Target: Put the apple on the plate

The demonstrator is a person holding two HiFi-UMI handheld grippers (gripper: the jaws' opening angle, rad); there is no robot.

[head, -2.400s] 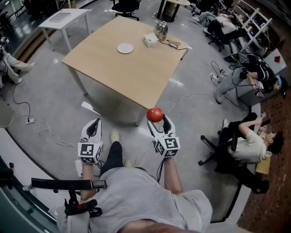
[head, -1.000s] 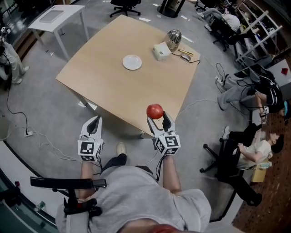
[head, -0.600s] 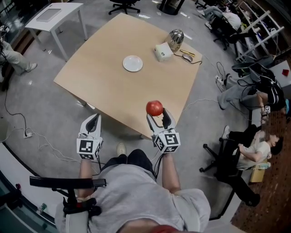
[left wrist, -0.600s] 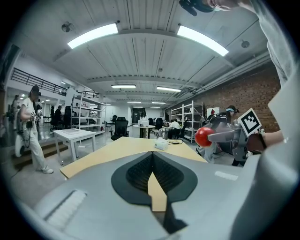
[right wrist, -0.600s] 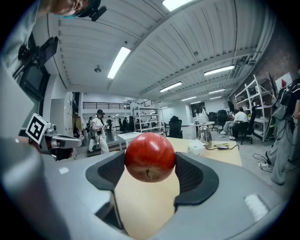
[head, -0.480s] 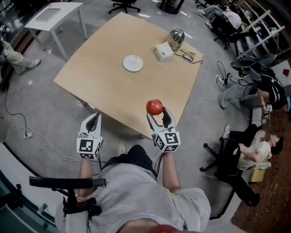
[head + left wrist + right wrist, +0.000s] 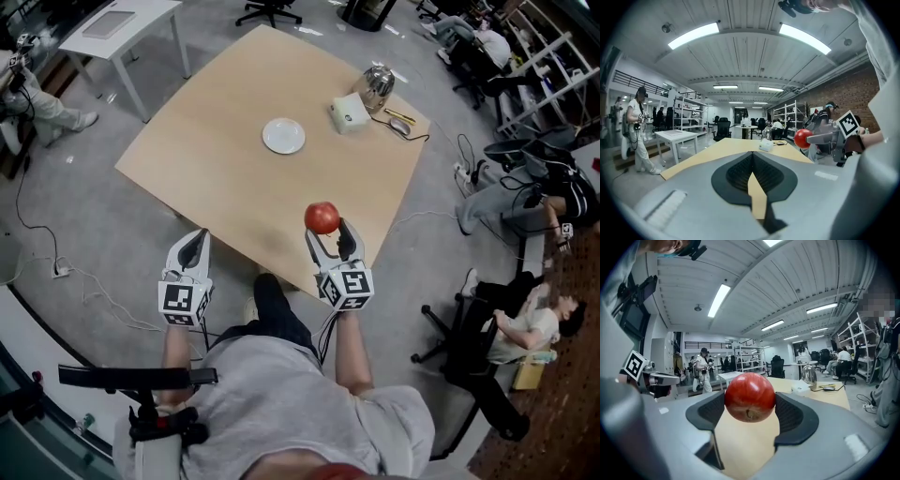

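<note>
Right gripper (image 7: 329,235): pinching the one red apple (image 7: 322,217) between its pads, above the wooden table (image 7: 216,141)'s near edge
Left gripper (image 7: 190,255): jaws pressed together, empty
Plate (image 7: 283,136): one, white, nothing on it (well apart from the apple)
Far corner: one white box (image 7: 350,113), one shiny metal vessel (image 7: 377,84); small items (image 7: 401,120) beside them unclear
</note>
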